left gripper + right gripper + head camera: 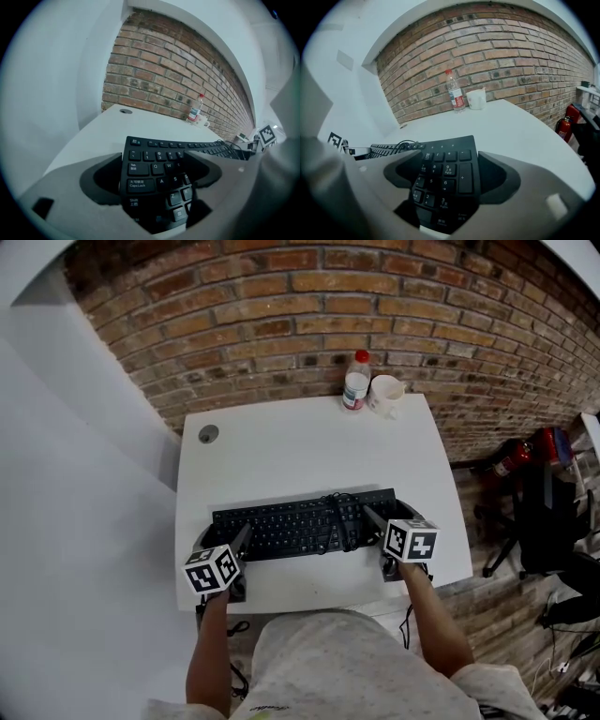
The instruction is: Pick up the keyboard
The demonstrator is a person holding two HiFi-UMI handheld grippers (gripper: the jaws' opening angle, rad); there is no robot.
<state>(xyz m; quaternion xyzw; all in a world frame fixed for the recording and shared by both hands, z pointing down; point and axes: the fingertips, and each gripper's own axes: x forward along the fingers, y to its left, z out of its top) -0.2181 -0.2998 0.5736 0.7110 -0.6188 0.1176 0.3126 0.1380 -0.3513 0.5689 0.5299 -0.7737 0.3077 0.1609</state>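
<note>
Closest to the lens, between the jaws of my left gripper [152, 159], lies the left end of the keyboard [150, 174], Tab and Caps Lock keys showing. My jaws stand wide. One sits off the short edge at the left of the frame, and the other is over the letter keys at the right. Whether either pad presses I cannot tell.

My right gripper [449, 154] is likewise spread wide about the number pad end. One jaw covers the pad's left keys, and the other is just beside the keyboard's right edge.

In the head view the keyboard lies flat along the lower part of the white table [281, 451], near its front edge, with a gripper at each end. A black cable [342, 519] is looped over the keys right of centre.

At the table's upper edge, well apart from the keyboard, a plastic bottle [355, 381] with a red cap stands upright, touching or just beside a white mug [384, 395]. A round grommet [208, 434] sits in the table's upper left corner.

A brick wall [309, 306] fills the top of the frame. At the right edge are a red fire extinguisher [511, 456] and a black office chair [544, 521].
</note>
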